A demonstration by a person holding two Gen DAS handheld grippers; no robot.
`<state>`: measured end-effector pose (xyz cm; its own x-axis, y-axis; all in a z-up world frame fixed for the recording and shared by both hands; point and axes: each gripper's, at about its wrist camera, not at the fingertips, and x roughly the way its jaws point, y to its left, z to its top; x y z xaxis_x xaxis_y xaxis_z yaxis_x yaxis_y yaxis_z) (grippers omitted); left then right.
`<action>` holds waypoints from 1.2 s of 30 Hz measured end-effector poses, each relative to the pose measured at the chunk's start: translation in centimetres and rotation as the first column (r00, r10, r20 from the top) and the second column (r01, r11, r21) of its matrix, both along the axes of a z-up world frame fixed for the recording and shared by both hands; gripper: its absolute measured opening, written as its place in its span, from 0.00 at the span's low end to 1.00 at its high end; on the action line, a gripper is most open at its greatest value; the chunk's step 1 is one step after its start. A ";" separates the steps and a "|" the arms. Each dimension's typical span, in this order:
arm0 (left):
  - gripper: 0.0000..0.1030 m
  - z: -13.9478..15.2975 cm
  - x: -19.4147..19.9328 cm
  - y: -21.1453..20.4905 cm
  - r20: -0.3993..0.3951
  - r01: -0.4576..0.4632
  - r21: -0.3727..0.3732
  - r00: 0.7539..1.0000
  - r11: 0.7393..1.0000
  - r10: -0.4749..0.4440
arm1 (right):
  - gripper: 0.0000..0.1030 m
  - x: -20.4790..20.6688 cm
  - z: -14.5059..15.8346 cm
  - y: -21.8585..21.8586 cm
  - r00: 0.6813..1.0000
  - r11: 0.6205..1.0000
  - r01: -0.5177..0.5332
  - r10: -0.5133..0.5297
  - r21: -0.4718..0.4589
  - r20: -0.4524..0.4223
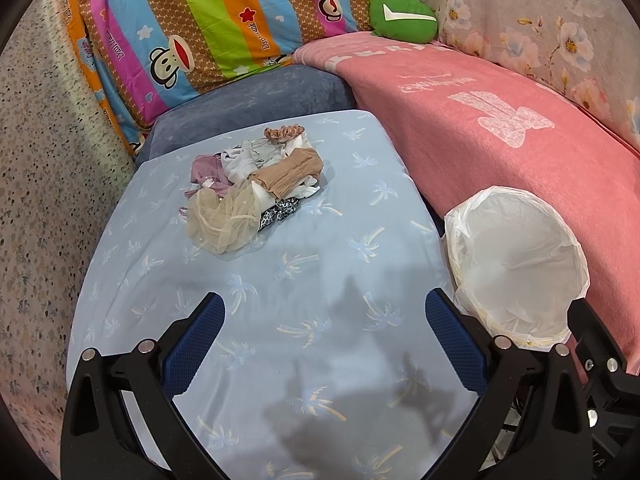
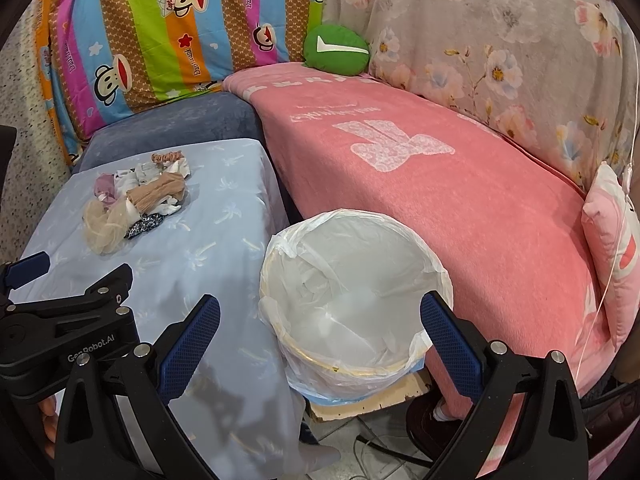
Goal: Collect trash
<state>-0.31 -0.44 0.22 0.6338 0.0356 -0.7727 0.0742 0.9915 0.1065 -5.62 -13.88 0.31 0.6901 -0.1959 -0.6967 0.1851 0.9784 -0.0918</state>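
Trash heap (image 1: 250, 186) on desk (image 1: 304, 280): soft, light, floppy; pinch mesh bunch. Bin (image 2: 352, 296) beside. Left tool (image 1: 324, 344), right tool (image 2: 320, 340) wide open, empty.

The trash (image 1: 256, 184) was a loose heap of small fabric scraps on the pale blue palm-print cloth (image 1: 280, 280): beige mesh, a tan stocking, mauve, white and leopard-print bits, and a brown scrunchie at the far edge. The bin (image 2: 352, 292) stood upright just beside the cloth's right edge, lined with a crumpled white bag, its mouth open.
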 end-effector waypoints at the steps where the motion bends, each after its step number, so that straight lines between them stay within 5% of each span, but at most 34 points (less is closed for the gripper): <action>1: 0.93 0.0 0.0 0.0 0.000 -0.001 0.000 1.000 1.000 0.001 | 0.94 0.0 0.0 0.0 1.000 1.000 -0.001 0.001 0.000 0.000; 36: 0.93 0.3 1.2 1.9 0.011 0.009 -0.042 1.000 0.999 -0.009 | 0.94 0.8 0.6 1.2 0.999 0.999 0.036 -0.036 -0.004 0.016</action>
<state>0.89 1.50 0.51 0.6423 -0.0027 -0.7665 0.0825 0.9944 0.0655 -4.82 -12.66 0.88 0.6939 -0.2239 -0.6844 0.2220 0.9706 -0.0926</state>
